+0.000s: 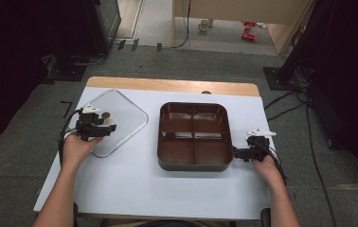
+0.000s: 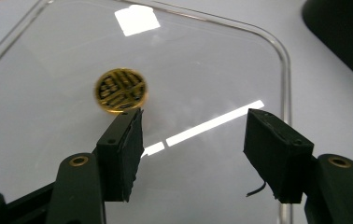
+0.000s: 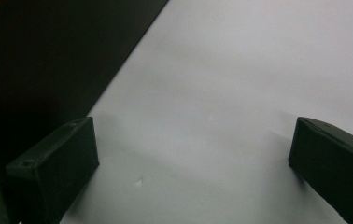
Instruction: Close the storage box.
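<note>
left gripper (image 2: 193,135): jaws apart, over clear rounded-square plastic lid (image 1: 120,116) — round gold knob (image 2: 121,90) just past one jaw
right gripper (image 3: 188,163): jaws apart, nothing between — beside brown four-compartment plastic tray (image 1: 193,163)
white table sheet (image 1: 134,179): under lid and tray

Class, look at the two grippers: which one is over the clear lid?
The left gripper, open near the lid's gold knob. The right gripper sits beside the brown tray.

You have one clear lid (image 1: 115,120), one gold disc (image 2: 121,90), one four-compartment brown tray (image 1: 194,163) and two grippers.
</note>
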Motion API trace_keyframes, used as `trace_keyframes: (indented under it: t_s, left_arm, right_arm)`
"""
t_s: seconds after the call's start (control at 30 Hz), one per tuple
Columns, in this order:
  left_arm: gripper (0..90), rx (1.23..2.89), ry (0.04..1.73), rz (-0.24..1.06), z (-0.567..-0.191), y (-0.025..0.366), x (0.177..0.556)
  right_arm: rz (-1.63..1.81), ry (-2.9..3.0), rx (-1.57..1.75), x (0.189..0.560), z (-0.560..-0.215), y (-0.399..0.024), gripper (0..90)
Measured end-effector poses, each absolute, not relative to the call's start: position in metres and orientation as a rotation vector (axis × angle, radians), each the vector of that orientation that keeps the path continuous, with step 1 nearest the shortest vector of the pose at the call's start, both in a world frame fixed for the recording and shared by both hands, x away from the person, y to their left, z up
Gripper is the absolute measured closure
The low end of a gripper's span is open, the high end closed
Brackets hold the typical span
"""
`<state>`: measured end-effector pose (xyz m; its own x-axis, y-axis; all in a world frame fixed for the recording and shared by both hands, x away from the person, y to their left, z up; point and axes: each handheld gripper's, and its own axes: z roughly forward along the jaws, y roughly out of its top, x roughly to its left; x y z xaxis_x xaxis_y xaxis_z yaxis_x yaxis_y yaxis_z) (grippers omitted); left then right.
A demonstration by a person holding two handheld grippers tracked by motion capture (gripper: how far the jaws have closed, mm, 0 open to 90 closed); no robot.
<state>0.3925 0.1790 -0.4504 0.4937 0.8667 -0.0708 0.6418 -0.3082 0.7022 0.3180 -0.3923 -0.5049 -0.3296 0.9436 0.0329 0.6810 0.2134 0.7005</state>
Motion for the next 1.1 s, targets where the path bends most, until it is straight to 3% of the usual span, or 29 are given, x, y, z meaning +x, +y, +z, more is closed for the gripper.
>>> trace_keyframes:
  t_s: [0.43, 0.73, 1.1]
  left_arm:
    - [41.2, 2.0, 1.313, 0.501, -0.455, 0.2, 0.404]
    - [40.2, 1.994, 1.338, 0.509, -0.464, 0.198, 0.423]
    - [45.9, 1.993, 1.356, 0.498, -0.475, 0.186, 0.441]
  right_arm:
    - [0.884, 2.092, 1.507, 0.318, -0.505, -0.392, 0.7]
    - [0.883, 2.092, 1.506, 0.318, -0.505, -0.392, 0.7]
    - [0.883, 2.092, 1.506, 0.318, -0.505, -0.392, 0.7]
